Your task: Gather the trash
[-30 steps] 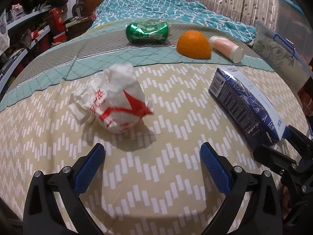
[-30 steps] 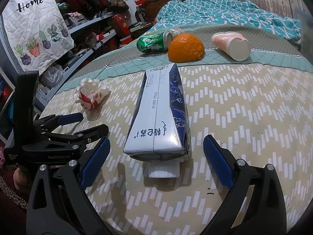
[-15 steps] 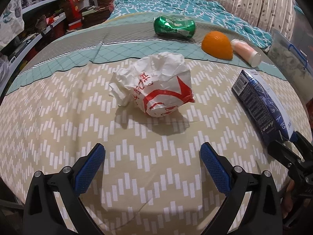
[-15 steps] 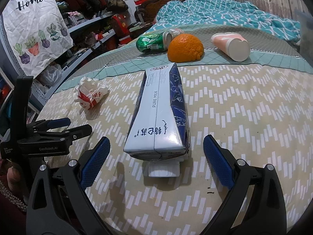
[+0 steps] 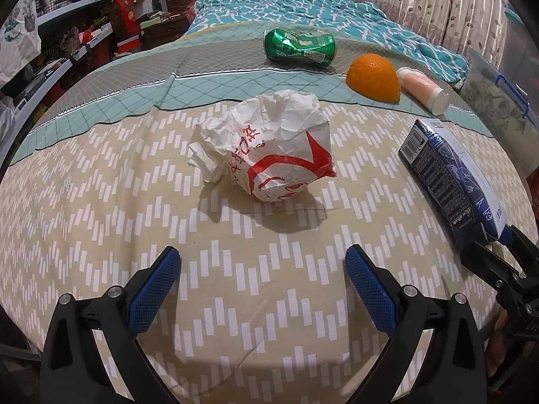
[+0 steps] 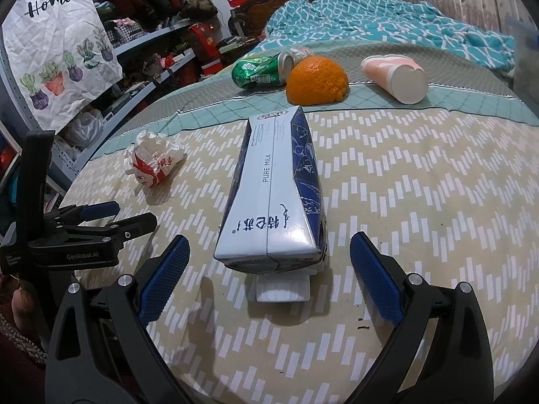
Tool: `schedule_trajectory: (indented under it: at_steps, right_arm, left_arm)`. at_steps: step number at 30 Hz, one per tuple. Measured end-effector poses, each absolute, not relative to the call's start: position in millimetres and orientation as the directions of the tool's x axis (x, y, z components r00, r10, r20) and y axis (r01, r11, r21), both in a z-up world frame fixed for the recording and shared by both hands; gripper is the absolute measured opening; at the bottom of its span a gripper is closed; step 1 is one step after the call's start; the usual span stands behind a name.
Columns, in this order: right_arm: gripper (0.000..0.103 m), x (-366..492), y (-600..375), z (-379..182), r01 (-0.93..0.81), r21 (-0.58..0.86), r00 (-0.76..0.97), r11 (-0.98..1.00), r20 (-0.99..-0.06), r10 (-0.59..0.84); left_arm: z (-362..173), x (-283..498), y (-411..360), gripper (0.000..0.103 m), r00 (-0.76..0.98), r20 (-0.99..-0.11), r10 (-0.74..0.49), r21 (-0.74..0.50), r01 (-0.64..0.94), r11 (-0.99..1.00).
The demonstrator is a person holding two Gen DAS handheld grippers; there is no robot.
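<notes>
You see a white wrapper [image 5: 269, 148] printed red, a blue-and-white milk carton [image 6: 274, 192], a green can [image 5: 299, 47], an orange half [image 5: 374, 77] and a pink-and-white cup [image 6: 394, 77], all on a beige, white-chevroned bedspread [image 5: 101, 222] edged in teal lattice.

The bed [image 5: 101, 222] carries everything, under a beige cover with white zigzag dashes, then a teal and grey quilted band, then a rumpled teal blanket [image 5: 303, 3] by the headboard. Straight ahead of the left claw [image 5: 262, 289] lies a crumpled white-and-red paper wrapper [image 5: 269, 155]. Between the spread fingers of the right claw [image 6: 269, 279], just ahead, lies a blue-and-white milk carton [image 6: 276, 195] on its side. Beyond both, on the band, lie a dented green can [image 5: 299, 47], an orange half [image 5: 374, 77] and a toppled pink cup [image 5: 422, 89].
</notes>
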State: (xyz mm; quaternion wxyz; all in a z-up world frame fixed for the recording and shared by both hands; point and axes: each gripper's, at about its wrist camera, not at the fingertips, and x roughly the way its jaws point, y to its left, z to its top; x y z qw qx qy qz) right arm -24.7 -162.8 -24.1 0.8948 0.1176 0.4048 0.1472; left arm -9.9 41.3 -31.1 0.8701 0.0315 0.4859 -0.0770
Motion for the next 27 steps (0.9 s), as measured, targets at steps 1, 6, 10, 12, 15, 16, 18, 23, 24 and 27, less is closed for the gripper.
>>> schedule_trajectory:
  at_steps: [1, 6, 10, 12, 15, 16, 18, 23, 24, 27]
  right_arm:
    - [0.095, -24.7, -162.8, -24.1, -0.168, 0.330, 0.629, 0.929, -0.690, 0.359]
    - [0.095, -24.9, -163.2, -24.1, -0.169, 0.330, 0.629, 0.929, -0.689, 0.359]
    - [0.095, -24.7, -163.2, -24.0, -0.169, 0.330, 0.630, 0.929, -0.689, 0.359]
    - [0.095, -24.8, -163.3, -23.9, -0.170, 0.330, 0.630, 0.929, -0.688, 0.360]
    - [0.095, -24.8, -163.2, -23.9, -0.170, 0.329, 0.630, 0.929, -0.689, 0.359]
    - [0.095, -24.8, -163.3, -24.0, -0.170, 0.329, 0.630, 0.929, -0.689, 0.359]
    - [0.095, -24.8, -163.4, -24.0, -0.170, 0.329, 0.630, 0.929, -0.689, 0.359]
    - [0.095, -24.4, -163.0, -24.2, -0.169, 0.323, 0.629, 0.931, -0.692, 0.354]
    - [0.095, -24.2, -163.0, -24.2, -0.168, 0.321, 0.629, 0.932, -0.693, 0.353]
    - [0.096, -24.2, -161.6, -23.5, -0.167, 0.314, 0.631, 0.935, -0.695, 0.346]
  left_arm:
    - [-31.2, -10.0, 41.0, 0.094, 0.516, -0.850, -0.103, -0.020, 0.164, 0.986]
    - [-30.9, -10.0, 41.9, 0.094, 0.516, -0.850, -0.102, -0.019, 0.164, 0.986]
    - [-31.3, -9.9, 41.1, 0.094, 0.516, -0.850, -0.101, -0.017, 0.164, 0.986]
    - [-30.9, -9.8, 42.1, 0.094, 0.517, -0.850, -0.099, -0.014, 0.165, 0.986]
    - [-31.6, -9.4, 40.9, 0.094, 0.518, -0.850, -0.097, -0.011, 0.166, 0.986]
    - [-31.6, -9.5, 40.7, 0.094, 0.518, -0.850, -0.097, -0.011, 0.166, 0.986]
    - [-31.4, -9.6, 41.5, 0.094, 0.518, -0.850, -0.096, -0.010, 0.167, 0.986]
    - [-32.4, -7.2, 41.8, 0.094, 0.521, -0.847, -0.107, -0.019, 0.171, 0.985]
    - [-32.3, -6.8, 44.0, 0.094, 0.523, -0.845, -0.109, -0.022, 0.170, 0.985]
    - [-32.2, -4.7, 47.3, 0.094, 0.526, -0.843, -0.114, -0.027, 0.169, 0.985]
